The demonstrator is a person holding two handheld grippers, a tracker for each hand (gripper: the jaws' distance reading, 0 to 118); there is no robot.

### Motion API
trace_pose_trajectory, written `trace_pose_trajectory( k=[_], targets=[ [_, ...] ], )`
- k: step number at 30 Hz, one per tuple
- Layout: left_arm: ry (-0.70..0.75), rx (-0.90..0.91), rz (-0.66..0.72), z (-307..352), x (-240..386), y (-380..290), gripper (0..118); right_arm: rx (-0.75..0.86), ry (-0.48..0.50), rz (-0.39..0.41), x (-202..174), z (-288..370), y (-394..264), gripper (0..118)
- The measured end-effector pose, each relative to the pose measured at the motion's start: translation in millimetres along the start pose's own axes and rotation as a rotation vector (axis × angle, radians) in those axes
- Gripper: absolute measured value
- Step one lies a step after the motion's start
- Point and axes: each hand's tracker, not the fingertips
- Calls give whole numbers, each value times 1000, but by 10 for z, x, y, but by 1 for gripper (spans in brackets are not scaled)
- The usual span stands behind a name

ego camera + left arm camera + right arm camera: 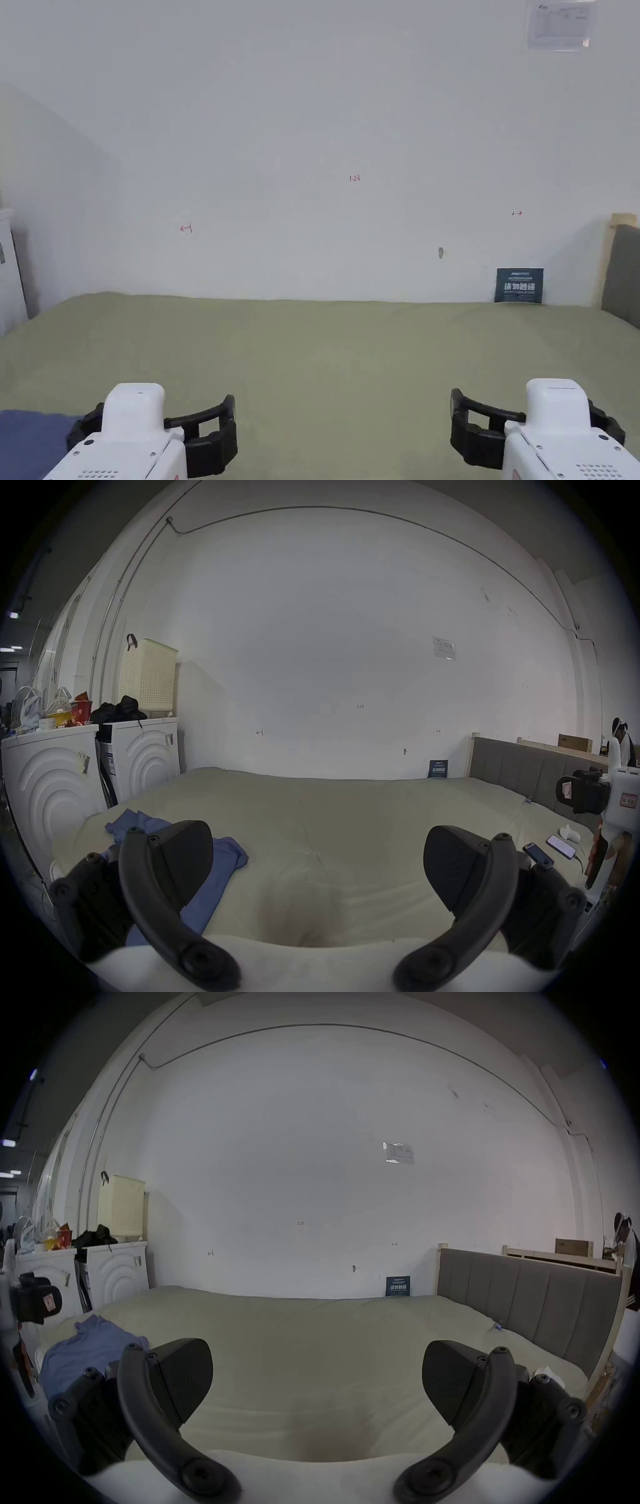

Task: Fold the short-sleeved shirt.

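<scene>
A crumpled blue short-sleeved shirt (pixel 221 864) lies at the left end of the green-sheeted bed (pixel 325 350); its edge shows at the bottom left of the head view (pixel 25 440) and at the left of the right gripper view (pixel 86 1348). My left gripper (pixel 162 405) hovers low over the bed's near edge, just right of the shirt, jaws wide apart and empty (pixel 317 857). Far to the right, my right gripper (pixel 524 403) is also open with nothing in it (pixel 317 1369). Each shows at the edge of the other's view: right gripper (pixel 585 791), left gripper (pixel 34 1300).
White washing machines (pixel 52 774) with clutter and a cream laundry basket (pixel 149 677) stand left of the bed. A grey headboard (pixel 526 1303) bounds the right end. Two phones (pixel 561 845) lie near it. A small blue sign (pixel 519 285) leans on the wall. A person (pixel 621 739) stands far right.
</scene>
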Motion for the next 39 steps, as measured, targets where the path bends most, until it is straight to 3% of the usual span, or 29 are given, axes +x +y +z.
trace_pose_trajectory(
  k=[21,29,39],
  targets=[
    [-1,0,-24,49,25,-1,118,-31,59,13,91,7,-68,118],
    [-3,-1,-9,27,19,-3,118,-69,38,106,13,-23,-105,118],
    [2,-3,-3,21,2,-33,118,-36,6,21,110,-22,-117,118]
  ],
)
